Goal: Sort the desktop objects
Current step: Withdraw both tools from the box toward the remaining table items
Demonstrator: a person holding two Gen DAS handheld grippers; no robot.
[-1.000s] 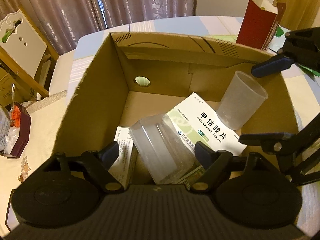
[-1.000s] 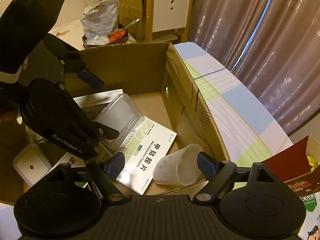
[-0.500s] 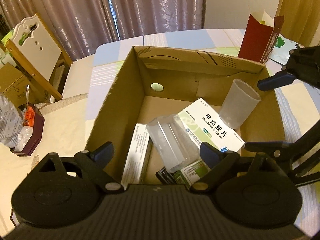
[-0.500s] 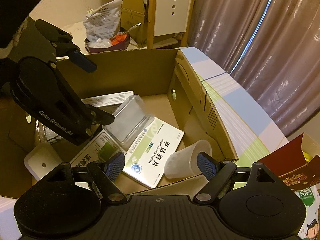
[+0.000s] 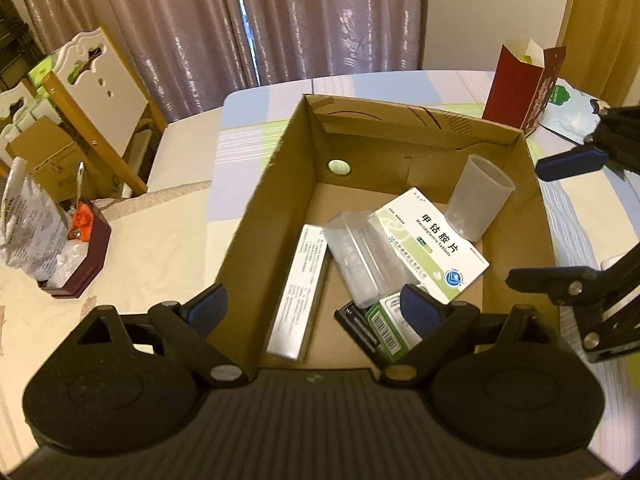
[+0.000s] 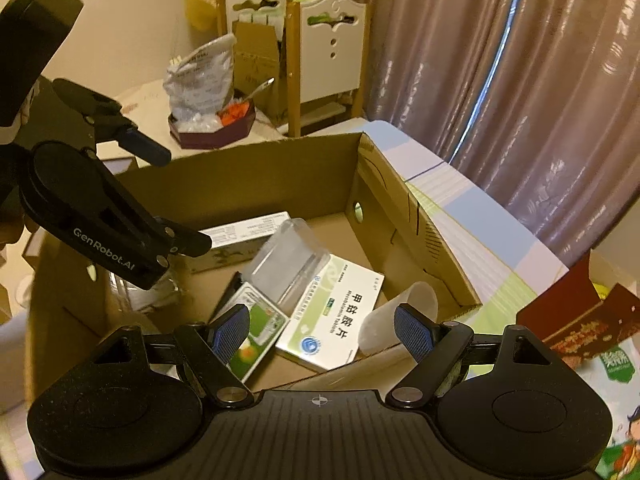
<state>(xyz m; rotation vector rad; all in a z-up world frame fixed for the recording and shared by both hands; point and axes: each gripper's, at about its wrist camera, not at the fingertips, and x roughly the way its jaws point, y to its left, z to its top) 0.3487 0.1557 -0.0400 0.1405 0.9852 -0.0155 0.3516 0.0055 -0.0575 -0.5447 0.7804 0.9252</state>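
Note:
An open cardboard box (image 5: 260, 200) (image 6: 256, 176) stands on the table. In it lie a clear plastic case (image 5: 360, 256) (image 6: 292, 260), a white medicine box (image 5: 436, 244) (image 6: 336, 316), a long white box (image 5: 300, 292), a green box (image 5: 386, 320) (image 6: 256, 340) and a translucent cup (image 5: 478, 204) (image 6: 400, 312) leaning in a corner. My left gripper (image 5: 312, 306) (image 6: 172, 196) hangs open above the box's near-left side, holding nothing. Above the box's right side my right gripper (image 6: 322, 332) (image 5: 556, 220) is open and empty too.
A dark red carton (image 5: 520, 88) (image 6: 572, 320) stands on the striped tablecloth (image 5: 240, 152) behind the box. A maroon tray (image 5: 76, 256) with a plastic bag sits on a side table to the left. White chairs (image 5: 100, 92) and curtains are behind.
Both grippers have risen and drawn back from the box, so more of it shows. The left jaws stand a little wider. The clear case and the cup lie where they were.

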